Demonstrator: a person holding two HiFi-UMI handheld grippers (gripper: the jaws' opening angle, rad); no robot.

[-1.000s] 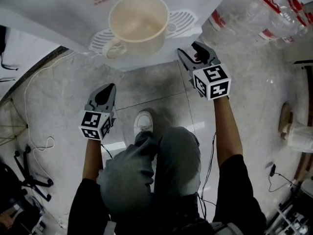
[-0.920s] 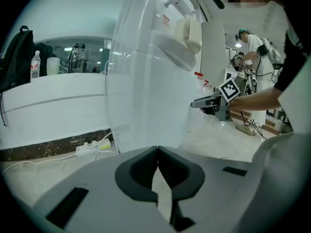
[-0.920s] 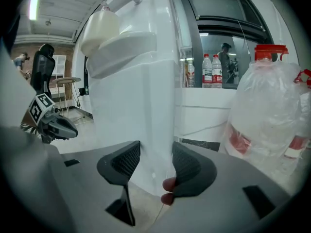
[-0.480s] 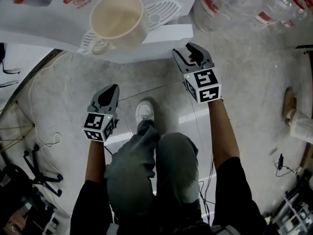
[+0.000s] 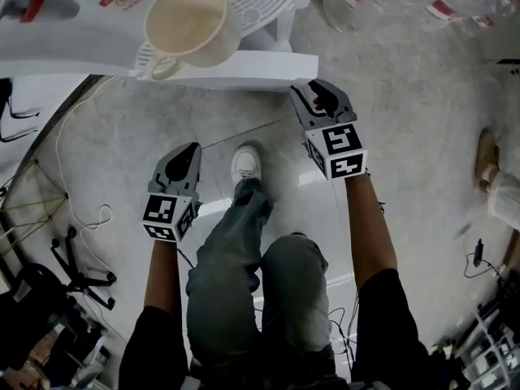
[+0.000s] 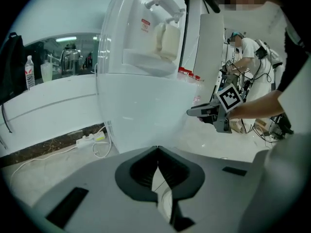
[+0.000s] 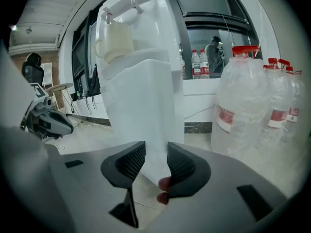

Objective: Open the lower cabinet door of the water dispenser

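Observation:
The white water dispenser (image 5: 97, 39) stands at the top of the head view, with a cream cup (image 5: 185, 19) on its drip tray. Its lower cabinet door (image 7: 146, 110) is a plain white panel. My right gripper (image 7: 155, 164) straddles the door's right edge. Its jaws have just been closing, and the pads (image 7: 181, 166) now lie against the panel. This gripper also shows at the door's corner (image 5: 313, 92) and from the side (image 6: 190, 112). My left gripper (image 6: 156, 149) is shut and empty, and hangs over the floor (image 5: 187, 153) left of the person's leg, apart from the dispenser.
Large water bottles (image 7: 243, 106) stand right of the dispenser. The person's shoe (image 5: 245, 165) and legs are between the grippers. A white cable (image 5: 77, 210) and power strip (image 6: 90, 140) lie on the floor at left. Another person (image 6: 248, 57) stands in the background.
The right gripper's jaws have narrowed onto the door's edge. Both grippers have drawn back from the dispenser, which now sits higher in the head view. The left gripper stays shut.

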